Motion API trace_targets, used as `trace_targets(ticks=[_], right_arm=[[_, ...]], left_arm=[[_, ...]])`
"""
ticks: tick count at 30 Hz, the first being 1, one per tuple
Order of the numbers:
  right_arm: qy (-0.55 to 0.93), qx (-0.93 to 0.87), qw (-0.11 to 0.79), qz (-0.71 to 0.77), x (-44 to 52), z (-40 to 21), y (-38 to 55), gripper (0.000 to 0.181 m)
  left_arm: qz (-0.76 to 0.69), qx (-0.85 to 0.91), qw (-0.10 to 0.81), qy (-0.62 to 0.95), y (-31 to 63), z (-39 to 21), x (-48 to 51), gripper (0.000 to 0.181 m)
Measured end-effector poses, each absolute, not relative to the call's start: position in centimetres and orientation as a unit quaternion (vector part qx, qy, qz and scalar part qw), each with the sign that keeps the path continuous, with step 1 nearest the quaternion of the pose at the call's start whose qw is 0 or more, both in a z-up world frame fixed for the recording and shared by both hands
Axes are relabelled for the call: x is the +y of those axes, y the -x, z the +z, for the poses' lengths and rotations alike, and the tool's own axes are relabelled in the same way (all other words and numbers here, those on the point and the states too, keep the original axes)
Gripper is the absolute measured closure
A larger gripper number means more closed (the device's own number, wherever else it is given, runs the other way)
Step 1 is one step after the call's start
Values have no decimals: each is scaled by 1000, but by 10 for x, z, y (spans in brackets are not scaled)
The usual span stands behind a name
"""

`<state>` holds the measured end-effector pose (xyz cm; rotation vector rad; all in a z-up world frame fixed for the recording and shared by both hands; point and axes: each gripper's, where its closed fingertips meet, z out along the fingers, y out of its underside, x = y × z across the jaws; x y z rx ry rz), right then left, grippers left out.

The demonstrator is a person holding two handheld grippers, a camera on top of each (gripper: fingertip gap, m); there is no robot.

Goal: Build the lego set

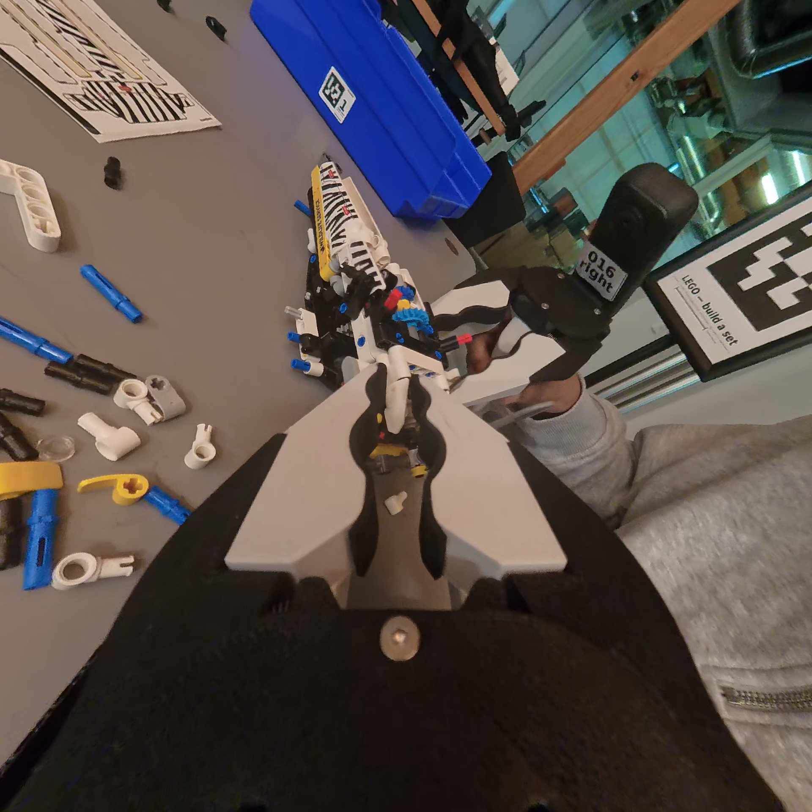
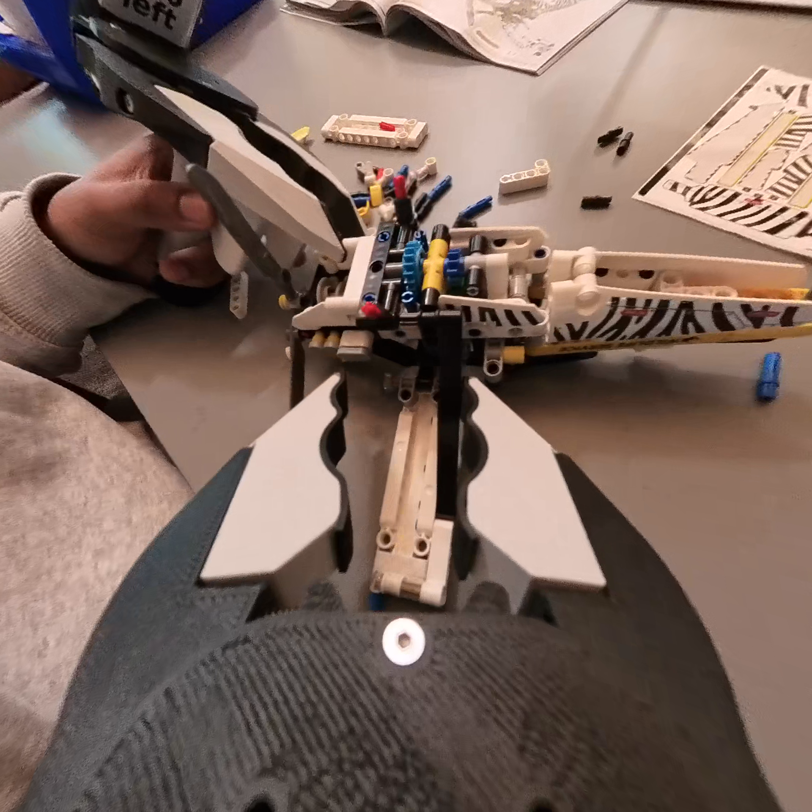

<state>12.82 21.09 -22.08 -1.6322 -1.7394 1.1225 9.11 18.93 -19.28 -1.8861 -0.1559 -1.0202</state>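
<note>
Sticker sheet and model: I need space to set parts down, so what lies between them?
In the left wrist view, bare grey table separates the sticker sheet from the model; one black pin lies left of that gap.

One lego model point(image 2: 461, 281), one sticker sheet point(image 2: 742, 171), one instruction booklet point(image 2: 461, 26), one blue bin point(image 1: 373, 101) and two grippers are counted.

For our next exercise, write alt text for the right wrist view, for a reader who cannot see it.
The right gripper straddles a white and black strut of a zebra-striped lego model on a grey table. The left gripper, held by a hand, touches the model's end; loose pieces lie behind.
</note>
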Motion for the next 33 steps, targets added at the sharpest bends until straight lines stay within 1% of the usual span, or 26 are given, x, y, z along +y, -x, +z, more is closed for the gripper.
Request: trace_targets(ticks=[4, 8, 9, 11, 12, 14, 17, 18, 21, 33], right_arm=[[598, -656, 252, 386, 210, -228, -122, 134], [599, -657, 245, 386, 214, -229, -121, 149], [599, -658, 245, 385, 214, -230, -121, 150], [601, -659, 254, 375, 214, -230, -121, 149], [600, -661, 258, 369, 212, -230, -122, 146], [598, -668, 279, 345, 209, -231, -124, 130], [605, -661, 317, 312, 207, -234, -127, 125], [609, -655, 329, 303, 209, -234, -128, 126], [614, -646, 361, 275, 216, -235, -129, 140], [627, -635, 344, 294, 216, -235, -129, 144]], left_arm=[[-425, -68, 471, 770, -92, -193, 189, 172], [-421, -67, 473, 771, -92, -193, 189, 173], [-421, -67, 473, 771, -92, -193, 189, 172], [-422, -67, 472, 771, -92, -193, 189, 172], [-422, -67, 471, 772, -92, -194, 190, 172], [-421, -63, 470, 773, -93, -194, 190, 172], [-420, -58, 470, 774, -96, -193, 189, 173], [-421, -58, 469, 774, -97, -193, 189, 173], [-420, -57, 468, 775, -98, -194, 190, 173], [-416, -63, 466, 778, -97, -195, 190, 173]])
